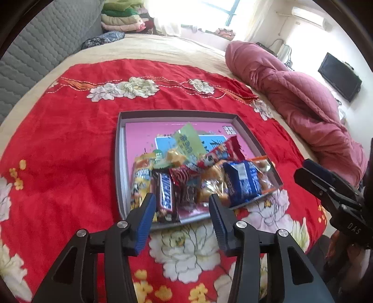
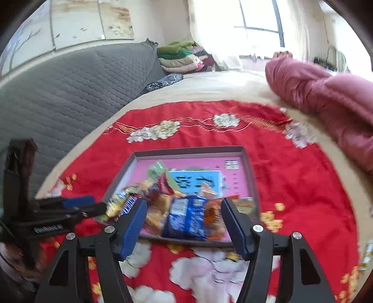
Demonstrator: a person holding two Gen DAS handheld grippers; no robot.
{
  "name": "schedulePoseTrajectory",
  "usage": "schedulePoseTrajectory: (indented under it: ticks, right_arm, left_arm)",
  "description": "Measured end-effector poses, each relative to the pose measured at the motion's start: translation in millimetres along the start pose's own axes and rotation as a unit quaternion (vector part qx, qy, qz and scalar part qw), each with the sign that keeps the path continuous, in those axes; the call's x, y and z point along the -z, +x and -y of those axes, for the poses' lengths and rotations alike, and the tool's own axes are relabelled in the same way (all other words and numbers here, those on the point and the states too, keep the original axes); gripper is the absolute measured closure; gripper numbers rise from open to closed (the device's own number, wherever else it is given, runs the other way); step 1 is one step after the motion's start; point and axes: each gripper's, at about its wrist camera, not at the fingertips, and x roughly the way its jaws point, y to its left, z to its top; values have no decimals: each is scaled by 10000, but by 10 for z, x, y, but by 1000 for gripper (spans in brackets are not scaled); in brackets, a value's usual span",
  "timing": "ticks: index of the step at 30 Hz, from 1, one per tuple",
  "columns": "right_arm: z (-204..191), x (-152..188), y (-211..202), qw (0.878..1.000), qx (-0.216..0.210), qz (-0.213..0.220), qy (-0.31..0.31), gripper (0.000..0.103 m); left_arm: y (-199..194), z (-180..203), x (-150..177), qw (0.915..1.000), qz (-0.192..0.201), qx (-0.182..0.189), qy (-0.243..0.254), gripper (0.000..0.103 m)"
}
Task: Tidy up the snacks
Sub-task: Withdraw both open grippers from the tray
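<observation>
A shallow grey box (image 1: 179, 114) with a pink floor lies on a red flowered cloth (image 1: 70, 139). Several snacks are heaped at its near end: a Snickers bar (image 1: 166, 194), a blue packet (image 1: 242, 181), a yellow packet (image 1: 139, 179), a red packet (image 1: 219, 153) and a green packet (image 1: 187, 142). My left gripper (image 1: 182, 200) is open and empty, above the box's near edge. My right gripper (image 2: 183, 207) is open and empty, above the blue packet (image 2: 186, 216). It also shows in the left wrist view (image 1: 326, 184), right of the box. The right wrist view is blurred.
The cloth lies on a bed with a beige sheet (image 1: 163, 49). A rolled pink quilt (image 1: 298, 98) lies to the right. A grey padded headboard (image 2: 70, 93) is on the left. Folded clothes (image 1: 121, 18) are stacked far back. A snack packet (image 2: 367, 254) lies at the cloth's right edge.
</observation>
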Motion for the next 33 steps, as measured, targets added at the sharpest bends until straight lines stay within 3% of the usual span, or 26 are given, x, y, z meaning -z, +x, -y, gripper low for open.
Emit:
schedulePoseTrajectory:
  ticks: [3,8,13,21,33]
  right_arm:
    - [1,109,-140,9994,269,71,-204,26]
    - [43,268,-273,9994,292,-47,-158,25]
    - [69,435,-346,9994,262,-213,81,17]
    - [75,649,-398,9977,301,-470,377,16]
    - [131,669,-424,9970,394,-452,497,16]
  left_arm:
    - [-92,72,64,10000,-34,-45,-20,51]
    - [-167,220,160,9998,-125,-139,19,46]
    - [-212,348,318,9994,-275,-222,-17,45]
    - [-265,459,518,9985,-447,-283,-114,44]
    - [-268,506,584,9980,-469,-402,-106,44]
